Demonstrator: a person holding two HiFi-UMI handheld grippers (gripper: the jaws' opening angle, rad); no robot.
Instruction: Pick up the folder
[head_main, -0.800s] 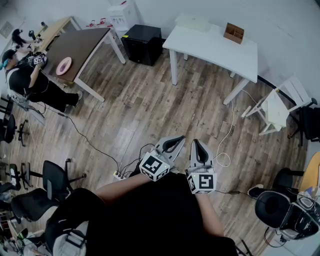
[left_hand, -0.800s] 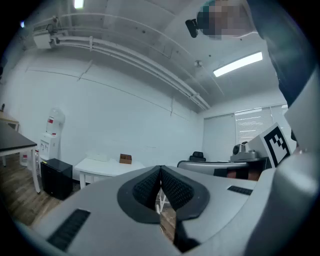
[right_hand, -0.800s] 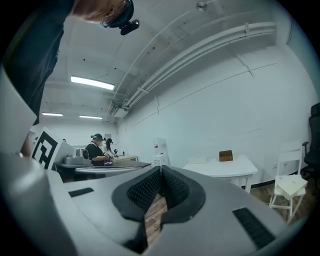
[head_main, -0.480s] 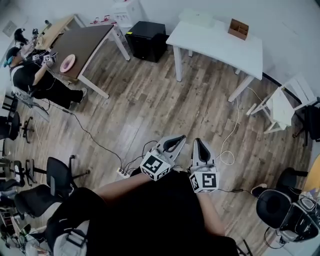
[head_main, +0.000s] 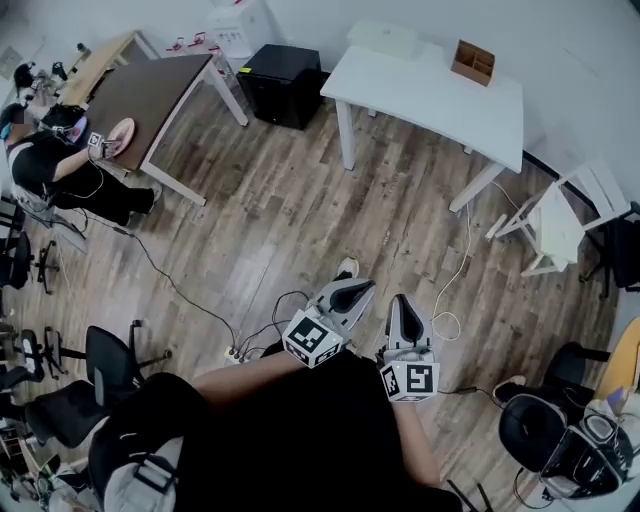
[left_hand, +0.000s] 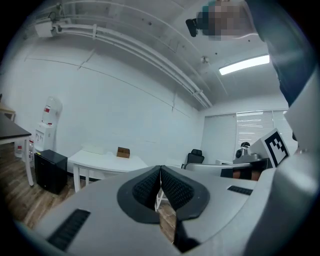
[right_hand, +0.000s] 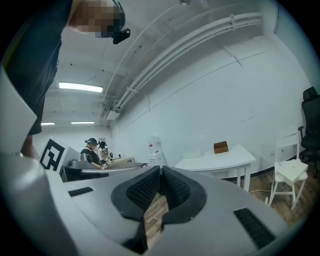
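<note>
A person in a black top, forearms bare, fills the bottom centre of the head view. Just above it sit two pale grey, wedge-shaped tools: the left gripper and, to its right, the right gripper. Each has a black teardrop-shaped inset near its tip and, at its rear, a cube bearing black-and-white square markers. In the gripper views, black ribbed pads sit in smooth grey shells with dark slotted vents.
</note>
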